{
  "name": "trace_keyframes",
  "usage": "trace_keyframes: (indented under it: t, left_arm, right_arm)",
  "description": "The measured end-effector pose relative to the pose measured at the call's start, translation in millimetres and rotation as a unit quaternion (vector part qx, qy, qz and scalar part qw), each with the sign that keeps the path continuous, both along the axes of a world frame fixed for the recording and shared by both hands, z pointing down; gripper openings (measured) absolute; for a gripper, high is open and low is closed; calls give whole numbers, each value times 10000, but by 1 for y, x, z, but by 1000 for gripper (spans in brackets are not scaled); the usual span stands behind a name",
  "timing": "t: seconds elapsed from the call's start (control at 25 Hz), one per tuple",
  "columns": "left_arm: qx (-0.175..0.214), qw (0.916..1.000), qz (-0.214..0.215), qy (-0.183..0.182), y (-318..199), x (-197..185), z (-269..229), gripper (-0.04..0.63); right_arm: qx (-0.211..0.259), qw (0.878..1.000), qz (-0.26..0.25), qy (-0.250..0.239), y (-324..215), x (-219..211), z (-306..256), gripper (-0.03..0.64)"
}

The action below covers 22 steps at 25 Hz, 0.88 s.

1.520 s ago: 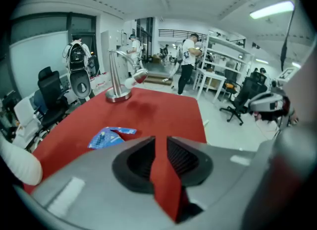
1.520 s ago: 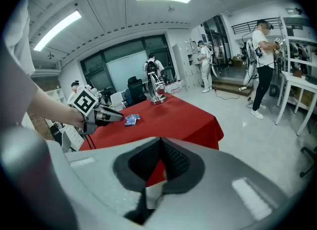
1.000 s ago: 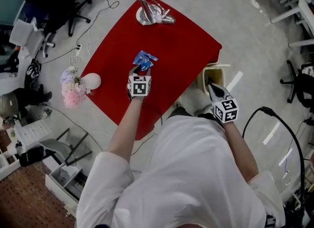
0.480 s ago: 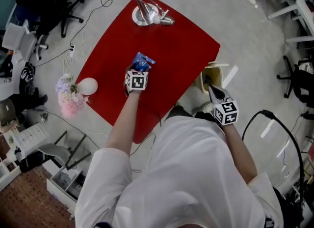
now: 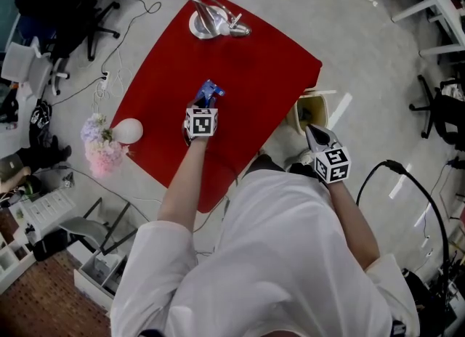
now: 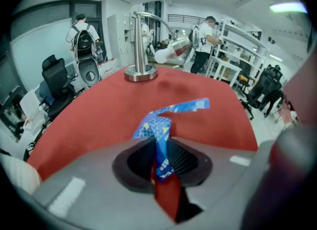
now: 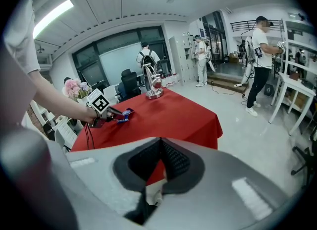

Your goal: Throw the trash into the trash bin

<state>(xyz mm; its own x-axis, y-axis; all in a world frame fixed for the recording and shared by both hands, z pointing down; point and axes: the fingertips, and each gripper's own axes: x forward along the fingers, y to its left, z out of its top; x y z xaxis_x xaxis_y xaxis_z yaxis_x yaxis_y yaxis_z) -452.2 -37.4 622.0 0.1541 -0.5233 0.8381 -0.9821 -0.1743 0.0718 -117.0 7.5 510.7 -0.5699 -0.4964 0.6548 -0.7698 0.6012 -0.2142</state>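
Observation:
A crumpled blue wrapper (image 5: 210, 93) lies mid-way along the red tablecloth (image 5: 254, 52). My left gripper (image 5: 204, 107) reaches down onto it; its jaws are closing. In the left gripper view the wrapper (image 6: 161, 127) stands pinched between the dark pads (image 6: 183, 157), its free end sticking out over the cloth. My right gripper (image 5: 314, 134) hangs off the table's right corner, just above a pale trash bin (image 5: 320, 96) on the floor. It is shut, with its pads (image 7: 171, 159) meeting at the tip and nothing between them. From there the wrapper (image 7: 123, 116) shows small at the left.
A metal stand (image 5: 214, 22) with a round base sits at the table's far end. A bunch of pink flowers (image 5: 98, 147) and a white round object (image 5: 128, 131) are on the floor to the left. Office chairs, cables and shelving ring the table; people stand far off.
My left gripper has sunk onto the wrapper and its jaws have closed on it; the wrapper now looks bunched up. The right gripper has stayed over the bin.

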Motion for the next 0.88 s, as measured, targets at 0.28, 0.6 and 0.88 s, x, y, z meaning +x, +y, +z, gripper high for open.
trace_keyframes:
  t: [0.28, 0.6, 0.88]
  left_arm:
    - [97, 9999, 90, 0, 6, 18, -14, 74]
    - [265, 9991, 301, 160, 12, 57, -36, 72]
    - [368, 9981, 468, 184, 16, 88, -43, 71]
  right_arm:
    - [56, 9999, 83, -43, 3, 16, -2, 2]
    - [54, 9998, 160, -136, 10, 28, 1, 2]
    - [54, 9994, 246, -225, 23, 44, 2, 2]
